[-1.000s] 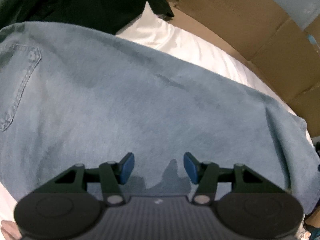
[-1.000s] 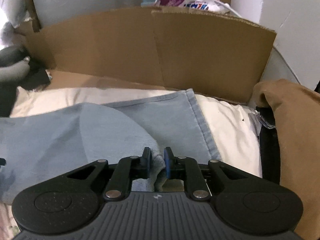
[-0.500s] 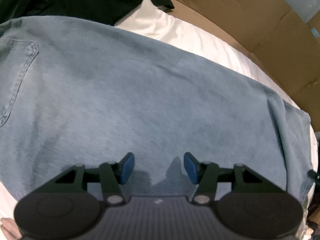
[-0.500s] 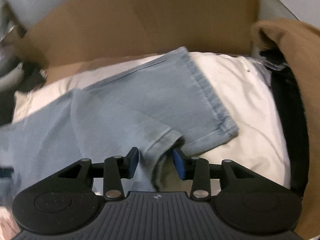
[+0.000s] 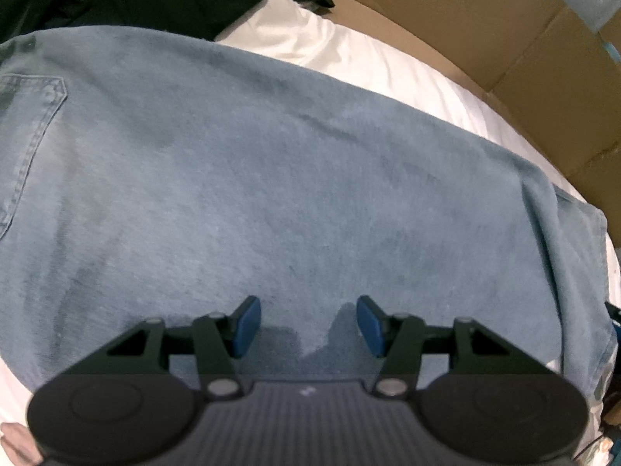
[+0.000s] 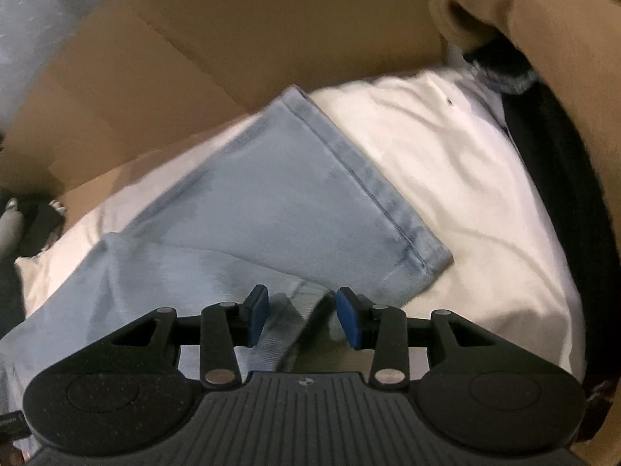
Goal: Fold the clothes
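Hovering nearest: two grippers, left gripper (image 5: 306, 324) and right gripper (image 6: 302, 316), both spread wide, gripping nothing. One pair of jeans (image 5: 271, 178) spread across the white sheet (image 6: 465, 202); hemmed leg (image 6: 295, 194) toward its far edge. Cardboard (image 6: 248, 35) beyond.

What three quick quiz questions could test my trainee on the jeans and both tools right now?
1. True or false: the right tool is clamped shut on the jeans.
2. What does the left tool hover over? A) jeans B) cardboard C) sheet
3. Which stitched feature of the jeans shows at the left edge of the left wrist view?

Key: 1 false, both tools are open; 2 A; 3 the pocket.
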A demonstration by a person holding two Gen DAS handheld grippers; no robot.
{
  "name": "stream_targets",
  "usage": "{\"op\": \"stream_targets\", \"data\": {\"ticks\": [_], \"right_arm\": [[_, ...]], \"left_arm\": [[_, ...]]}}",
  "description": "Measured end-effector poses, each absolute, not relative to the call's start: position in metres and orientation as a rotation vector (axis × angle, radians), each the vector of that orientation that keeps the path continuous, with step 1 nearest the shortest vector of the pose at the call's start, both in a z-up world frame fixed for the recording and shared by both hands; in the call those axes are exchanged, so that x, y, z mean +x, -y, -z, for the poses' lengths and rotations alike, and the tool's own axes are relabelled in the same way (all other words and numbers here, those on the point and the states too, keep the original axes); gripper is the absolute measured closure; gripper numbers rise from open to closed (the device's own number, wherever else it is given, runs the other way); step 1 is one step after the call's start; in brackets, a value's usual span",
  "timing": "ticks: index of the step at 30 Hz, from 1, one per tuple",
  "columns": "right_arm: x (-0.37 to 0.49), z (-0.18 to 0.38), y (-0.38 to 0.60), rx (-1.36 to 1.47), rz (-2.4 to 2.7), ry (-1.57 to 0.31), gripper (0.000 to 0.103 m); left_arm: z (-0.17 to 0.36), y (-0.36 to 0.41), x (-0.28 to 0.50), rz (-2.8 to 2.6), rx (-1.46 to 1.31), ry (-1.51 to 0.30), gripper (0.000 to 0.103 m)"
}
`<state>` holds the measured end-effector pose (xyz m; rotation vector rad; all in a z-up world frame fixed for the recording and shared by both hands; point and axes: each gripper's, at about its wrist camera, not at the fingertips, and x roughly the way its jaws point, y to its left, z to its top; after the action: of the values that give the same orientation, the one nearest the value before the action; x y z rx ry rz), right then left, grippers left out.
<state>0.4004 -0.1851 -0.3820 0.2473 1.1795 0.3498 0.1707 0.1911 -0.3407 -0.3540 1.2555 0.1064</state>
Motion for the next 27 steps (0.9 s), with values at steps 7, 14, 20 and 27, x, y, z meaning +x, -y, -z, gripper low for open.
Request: {"op": "stream_targets", "data": {"ticks": [7, 14, 20, 27], "right_arm": [[0.394, 0.397, 0.173, 0.218, -0.361, -1.217, 0.057], [0.393, 0.401, 0.162, 0.175, -0.36, -1.215, 0.054], [0.398, 0.401, 0.152, 0.112, -0.369, -1.196, 0.054], [0.395, 0.405, 0.141, 0.104, -0.318, -1.148, 0.056]], "left_arm": [[0.342, -0.188, 0.17, -0.106, -0.338, -1.258, 0.043], [0.343, -0.185, 0.169, -0.104, -0.323, -1.261, 0.038], [0.343, -0.185, 0.173, -0.1, -0.312, -1.275, 0.037], [0.335, -0.187, 0.18, -0.099, -0.347, -1.274, 0.037]]}}
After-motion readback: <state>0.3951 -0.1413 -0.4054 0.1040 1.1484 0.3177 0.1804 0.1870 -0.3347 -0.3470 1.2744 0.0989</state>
